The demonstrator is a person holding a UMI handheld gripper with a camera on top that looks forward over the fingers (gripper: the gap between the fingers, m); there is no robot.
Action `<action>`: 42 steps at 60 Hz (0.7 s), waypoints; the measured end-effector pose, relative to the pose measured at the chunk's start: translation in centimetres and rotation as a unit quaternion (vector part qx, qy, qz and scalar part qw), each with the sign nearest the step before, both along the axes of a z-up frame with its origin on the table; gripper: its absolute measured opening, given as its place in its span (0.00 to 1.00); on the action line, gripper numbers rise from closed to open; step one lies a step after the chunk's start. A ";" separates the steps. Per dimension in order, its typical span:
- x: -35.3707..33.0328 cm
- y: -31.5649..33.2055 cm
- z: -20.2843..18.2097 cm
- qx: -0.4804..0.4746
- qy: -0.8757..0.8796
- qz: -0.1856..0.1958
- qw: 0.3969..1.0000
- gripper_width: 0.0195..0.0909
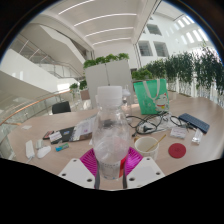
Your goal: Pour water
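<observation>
A clear plastic water bottle (110,125) with a white cap stands upright between my fingers. Both magenta pads (131,160) press on its lower body, so my gripper (111,165) is shut on it and holds it above the table. Just right of the fingers a pale round bowl (148,145) sits on the wooden table (30,128). A small red disc (177,150) lies further right of that bowl. The bottle hides what lies straight ahead of it.
A teal bag (151,96) stands beyond the bottle to the right. Black cables (152,124) and a dark tablet (194,123) lie on the right. Papers and small boxes (62,135) lie on the left. Planters with greenery (110,68) stand behind the table.
</observation>
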State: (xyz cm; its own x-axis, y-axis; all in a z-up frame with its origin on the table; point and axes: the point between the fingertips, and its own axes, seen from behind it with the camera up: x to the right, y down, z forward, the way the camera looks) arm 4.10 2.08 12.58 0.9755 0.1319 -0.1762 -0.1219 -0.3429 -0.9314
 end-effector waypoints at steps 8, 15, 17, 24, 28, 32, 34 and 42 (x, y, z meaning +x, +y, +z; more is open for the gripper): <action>-3.8 3.4 3.2 -0.053 0.209 0.043 0.975 0.16; -5.2 5.2 4.4 -0.128 0.461 0.054 0.876 0.15; -6.0 5.9 4.4 -0.138 0.519 0.048 0.842 0.15; -4.4 7.1 6.9 -0.164 0.736 0.053 0.655 0.16; -4.0 7.9 8.2 -0.169 0.793 0.024 0.584 0.16; -3.7 8.3 7.6 -0.173 0.816 0.010 0.552 0.16; -3.5 8.6 7.5 -0.178 0.826 0.002 0.535 0.16; -3.6 8.5 7.8 -0.179 0.851 -0.002 0.493 0.15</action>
